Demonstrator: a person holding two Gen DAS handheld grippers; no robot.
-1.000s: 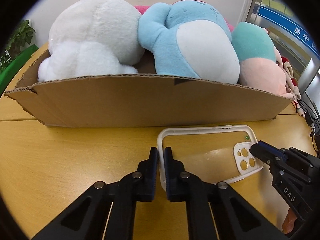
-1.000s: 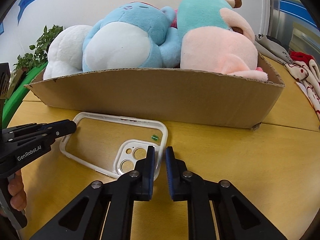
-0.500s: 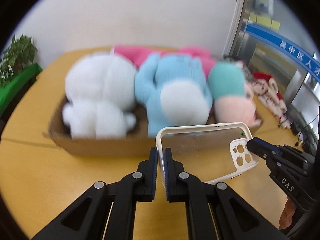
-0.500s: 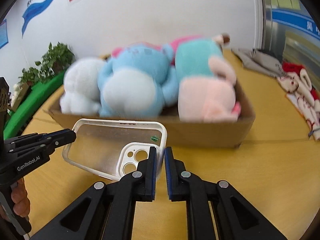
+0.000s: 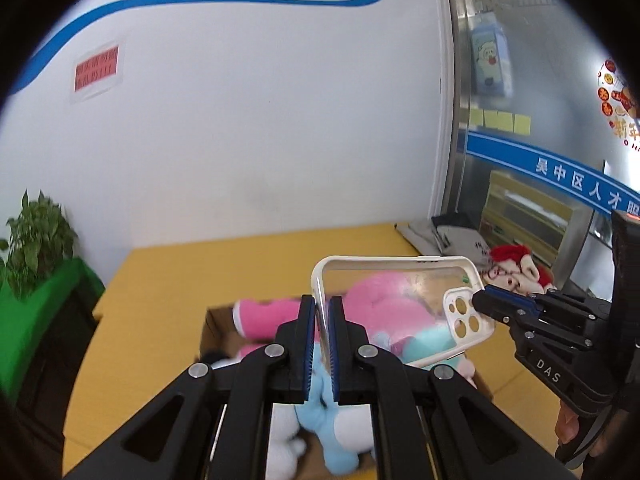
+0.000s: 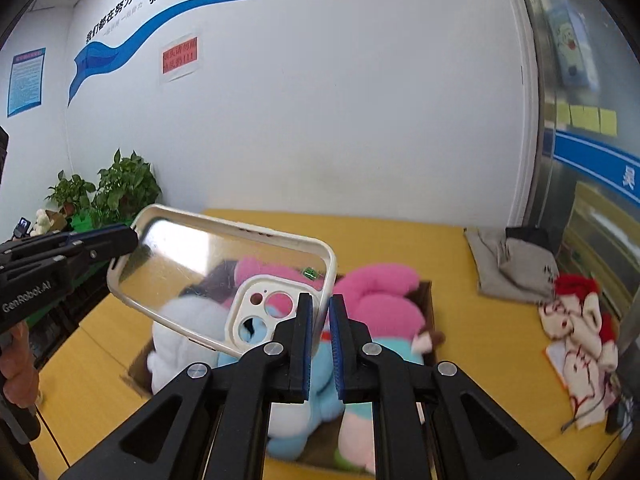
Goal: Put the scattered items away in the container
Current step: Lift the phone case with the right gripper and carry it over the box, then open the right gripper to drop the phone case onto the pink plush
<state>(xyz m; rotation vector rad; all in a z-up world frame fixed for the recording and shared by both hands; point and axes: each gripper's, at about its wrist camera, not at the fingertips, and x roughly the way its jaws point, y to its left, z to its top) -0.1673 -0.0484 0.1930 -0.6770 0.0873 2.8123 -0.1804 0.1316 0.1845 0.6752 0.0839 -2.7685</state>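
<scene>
While you hold the clear phone case point(image 5: 394, 300) up in the air above the cardboard box point(image 6: 138, 374), both of your grippers are clamped on its white rim at opposite ends. Your left gripper point(image 5: 323, 344) pinches the short plain end, its blue-padded jaws closed tight on the rim, and in the right wrist view that same gripper point(image 6: 128, 240) meets the case at its far left corner. Your right gripper point(image 6: 325, 344) grips the end beside the camera cutout, jaws likewise squeezed onto the rim; from the left wrist view it point(image 5: 480, 300) comes in from the right and touches the white camera frame. The case hangs roughly level between the two, clear of the yellow table point(image 6: 400, 240). Below it the box is packed with plush toys: a white plush point(image 6: 180, 328), a light blue plush point(image 6: 320, 392), a pink plush point(image 6: 380, 300) and a mint-and-peach plush point(image 6: 356, 428). On the table to the right lie a grey cloth point(image 6: 512, 264) and a red-and-white plush point(image 6: 576, 328), well apart from the box. Potted plants point(image 6: 120, 188) stand by the wall on the left.
</scene>
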